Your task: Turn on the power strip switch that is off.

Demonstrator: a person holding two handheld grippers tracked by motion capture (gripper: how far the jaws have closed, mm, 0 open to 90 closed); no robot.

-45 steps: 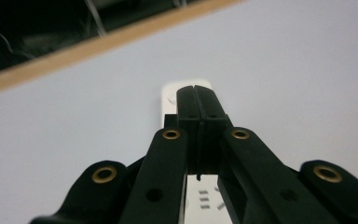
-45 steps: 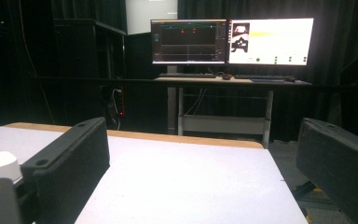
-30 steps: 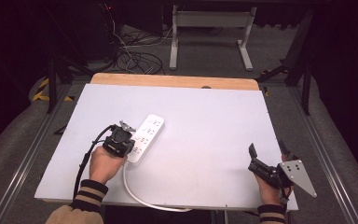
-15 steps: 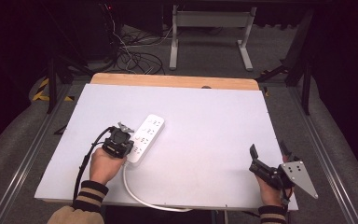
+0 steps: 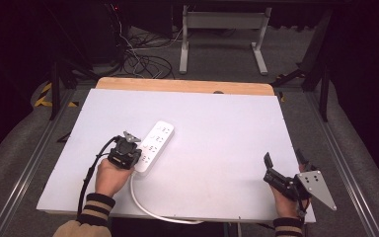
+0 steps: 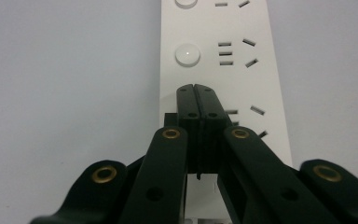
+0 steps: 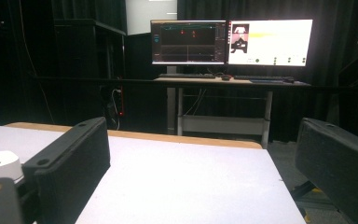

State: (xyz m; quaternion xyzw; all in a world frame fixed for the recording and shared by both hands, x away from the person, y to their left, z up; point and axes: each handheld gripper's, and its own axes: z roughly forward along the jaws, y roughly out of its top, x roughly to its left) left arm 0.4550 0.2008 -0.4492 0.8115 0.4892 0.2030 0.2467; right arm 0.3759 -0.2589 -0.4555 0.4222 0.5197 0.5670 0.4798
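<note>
Power strip (image 5: 154, 146): white, lay flat on the pale table (image 5: 217, 128), left of centre, slanting away from the person. Its white cord (image 5: 143, 205) looped from the near end toward the table's front edge.

Handling, as a judgement: rigid plastic shell, light, smooth and likely to skid on the tabletop if nudged sideways. The cord was stiff enough to tug the strip round when lifted. Best hold would be across the narrow width, jaws on the two long sides, near the middle so the cord end does not droop. The round switch buttons (image 6: 188, 53) looked shallow; a closed tip pressing straight down should work them, with the strip steadied against sliding.

Left gripper (image 6: 197, 88): fingers pressed fully together, nothing between them. In the left gripper view the joined tips sat over the strip's top face, just short of a round button, beside a socket. Whether they touched the plastic I could not tell.

Right gripper (image 5: 282, 165): rested at the table's near right corner, well apart from the strip, jaws spread wide, holding nothing, touching nothing I could see
</note>
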